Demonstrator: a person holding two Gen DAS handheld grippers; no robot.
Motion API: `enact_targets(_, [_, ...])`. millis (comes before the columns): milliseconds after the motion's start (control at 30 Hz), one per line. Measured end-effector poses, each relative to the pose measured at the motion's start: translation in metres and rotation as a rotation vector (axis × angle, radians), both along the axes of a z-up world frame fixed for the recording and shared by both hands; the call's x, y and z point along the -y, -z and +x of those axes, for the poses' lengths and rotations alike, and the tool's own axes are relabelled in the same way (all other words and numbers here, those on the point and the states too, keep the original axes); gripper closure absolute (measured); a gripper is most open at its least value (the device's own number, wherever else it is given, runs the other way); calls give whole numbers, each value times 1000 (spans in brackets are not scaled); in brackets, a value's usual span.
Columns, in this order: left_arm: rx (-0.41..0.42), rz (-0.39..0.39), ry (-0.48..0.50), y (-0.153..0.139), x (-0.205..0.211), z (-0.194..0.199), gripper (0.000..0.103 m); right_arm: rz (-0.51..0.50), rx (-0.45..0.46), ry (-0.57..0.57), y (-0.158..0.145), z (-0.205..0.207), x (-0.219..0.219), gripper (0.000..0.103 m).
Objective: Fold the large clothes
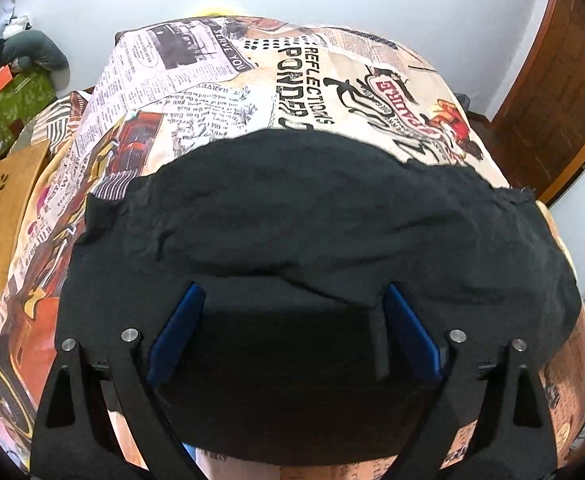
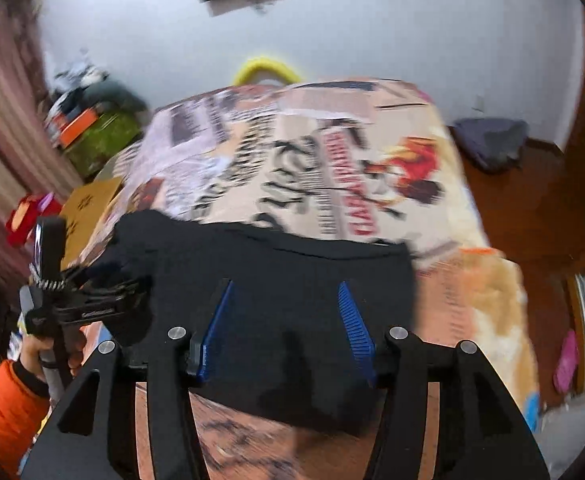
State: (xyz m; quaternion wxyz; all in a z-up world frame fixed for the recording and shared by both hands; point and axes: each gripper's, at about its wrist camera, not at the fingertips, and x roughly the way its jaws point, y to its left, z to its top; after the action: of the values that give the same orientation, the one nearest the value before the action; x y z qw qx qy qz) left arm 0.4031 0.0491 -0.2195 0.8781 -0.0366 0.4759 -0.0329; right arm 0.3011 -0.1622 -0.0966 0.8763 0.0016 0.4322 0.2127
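A black garment (image 1: 316,232) lies on the near part of the tabletop (image 1: 220,92), which is covered with a newspaper-print cloth. It is already gathered into a broad band running left to right, with a rumpled upper layer and a ragged far edge, so the folding looks partly done.

The left tongs (image 1: 294,336) stand wide apart over the near middle of the garment, their blue pads low above the dark cloth and clamped on nothing. The right tongs (image 2: 286,328) are also apart, over the right half of the garment (image 2: 276,280); that view is blurred, so whether the pads touch the cloth cannot be told. At the left of the right view, the other tool (image 2: 72,300) shows at the garment's left end, held by a hand in an orange sleeve (image 2: 8,404).

Judging by this, the step in hand is between folds: both tongs are free and hang above the near edge, likely choosing fresh grips. The next move calls for each pair to close on the near edge or on an end, catching all layers together, then lifting and carrying that part across evenly. The loose upper layer may slip or bunch if only the top sheet is pinched. The far half of the tabletop leaves room to lay the fold.
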Motion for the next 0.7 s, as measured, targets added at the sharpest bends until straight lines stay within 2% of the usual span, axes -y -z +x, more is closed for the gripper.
enact_targets(133, [10, -13, 11, 2, 4, 12, 9, -29, -27, -68, 34, 10, -57, 53])
enact_targets(233, [16, -10, 16, 7, 6, 22, 5, -98, -49, -81, 62, 17, -83, 53])
enact_targets(267, [17, -7, 20, 10, 6, 25, 5, -128, -47, -78, 71, 19, -89, 49])
enact_targets(300, [17, -11, 20, 14, 6, 27, 3, -154, -22, -76, 79, 20, -93, 40])
enact_targets(433, [35, -66, 15, 25, -2, 24, 1, -150, 9, -108, 86, 15, -89, 36])
enact_targets(700, [47, -20, 26, 24, -2, -1, 1, -121, -23, -106, 83, 4, -72, 33])
